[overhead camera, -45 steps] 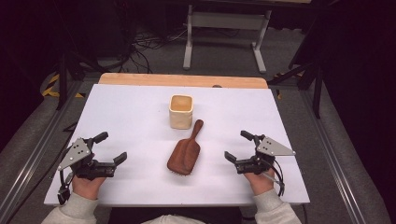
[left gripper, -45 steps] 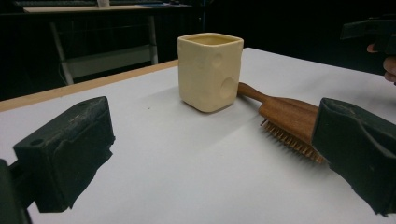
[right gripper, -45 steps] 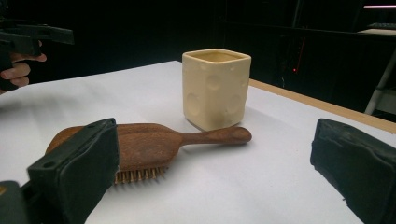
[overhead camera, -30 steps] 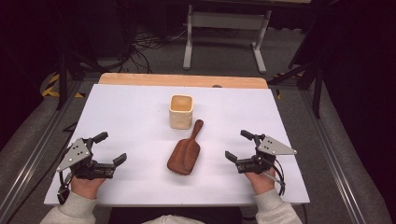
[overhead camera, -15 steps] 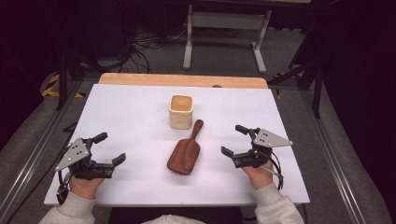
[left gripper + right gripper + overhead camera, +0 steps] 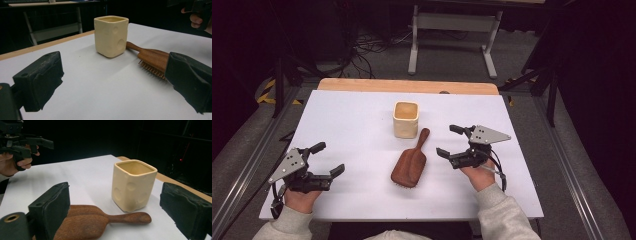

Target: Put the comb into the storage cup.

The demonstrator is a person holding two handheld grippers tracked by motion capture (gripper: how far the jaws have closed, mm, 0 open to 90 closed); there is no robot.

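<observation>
A cream square cup [image 6: 406,119] stands upright at the table's middle. A brown wooden hairbrush [image 6: 410,165] lies bristles down just in front of it, handle pointing toward the cup. My right gripper [image 6: 445,140] hovers right of the brush handle. It is open, its jaws have just been closing a little, and nothing is between them. In the right gripper view, cup [image 6: 133,185] and brush [image 6: 95,221] lie ahead of the jaws. My left gripper [image 6: 330,158] rests open at the front left, well apart from the brush [image 6: 152,56] and cup [image 6: 111,35].
A white sheet [image 6: 347,125] covers the table, with a wooden strip [image 6: 407,86] along its far edge. A metal stand [image 6: 452,30] and cables sit on the floor behind. The left hand and its gripper [image 6: 22,140] appear far off in the right gripper view.
My right gripper has lifted and moved left and away from the front edge, toward the brush handle and cup. The left gripper, brush and cup have stayed put.
</observation>
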